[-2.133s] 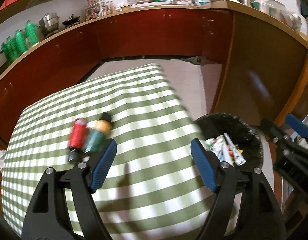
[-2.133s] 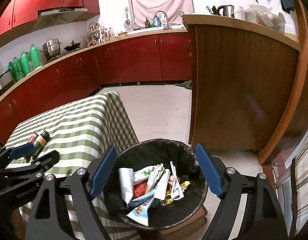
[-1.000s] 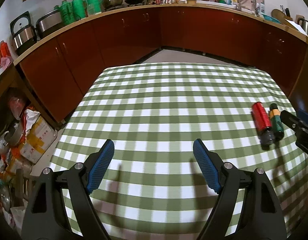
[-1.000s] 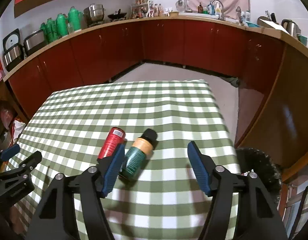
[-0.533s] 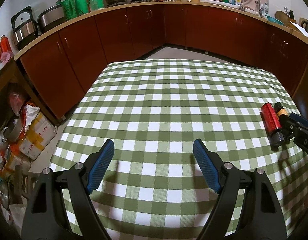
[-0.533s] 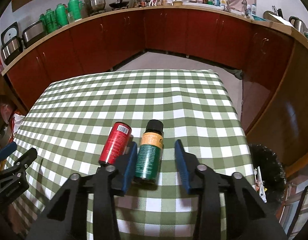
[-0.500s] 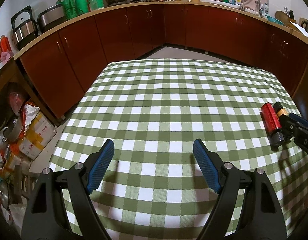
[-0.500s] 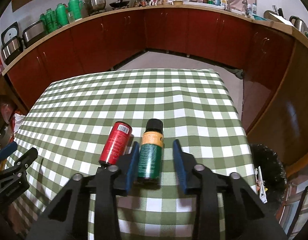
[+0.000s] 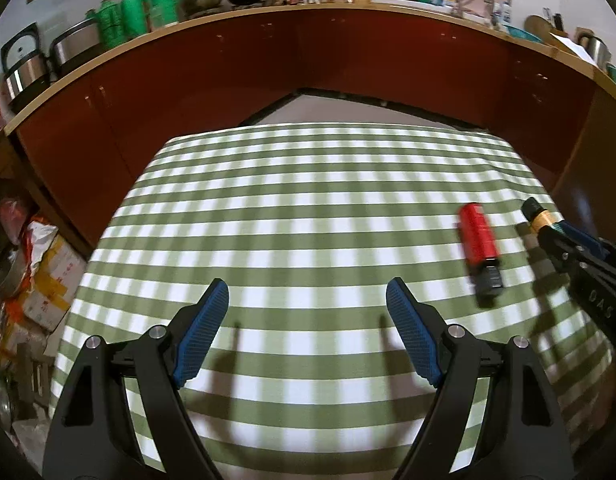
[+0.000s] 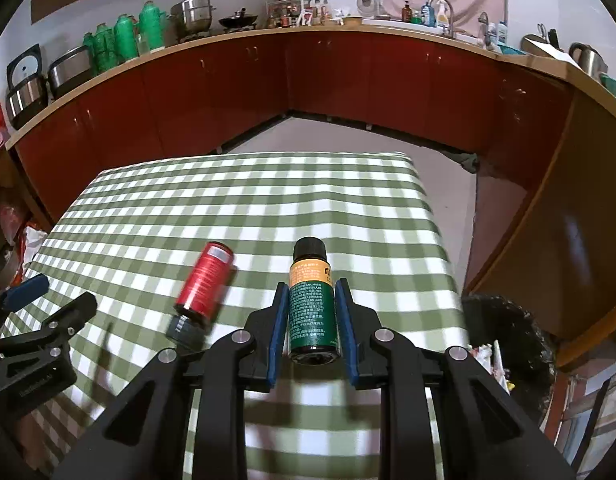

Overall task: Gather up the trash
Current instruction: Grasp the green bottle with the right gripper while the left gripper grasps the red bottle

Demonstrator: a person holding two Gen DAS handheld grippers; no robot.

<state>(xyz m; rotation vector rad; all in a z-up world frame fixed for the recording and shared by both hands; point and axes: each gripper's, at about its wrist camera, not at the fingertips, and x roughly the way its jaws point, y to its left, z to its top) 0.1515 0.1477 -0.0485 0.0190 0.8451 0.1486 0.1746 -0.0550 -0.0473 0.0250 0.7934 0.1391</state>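
Green glass or plastic — which cannot be told — makes up the small cylindrical bottle [image 10: 312, 312], with an orange label band and a black screw cap. It sits clamped between the ribbed blue pads [image 10: 276, 334] of the right gripper [image 10: 312, 330], long axis running away from the camera, cap at the far end, base nearest. It is over the right side of the green-and-white checked tablecloth [image 10: 243, 200]. Just to its left lies a red cylindrical can [image 10: 205, 282] — dark cap near, flat end far, tilted slightly rightward. A black-lined bin [image 10: 508, 336] stands low beside the table's right edge. The left gripper [image 9: 308, 334] hangs spread wide over bare cloth, holding nothing.
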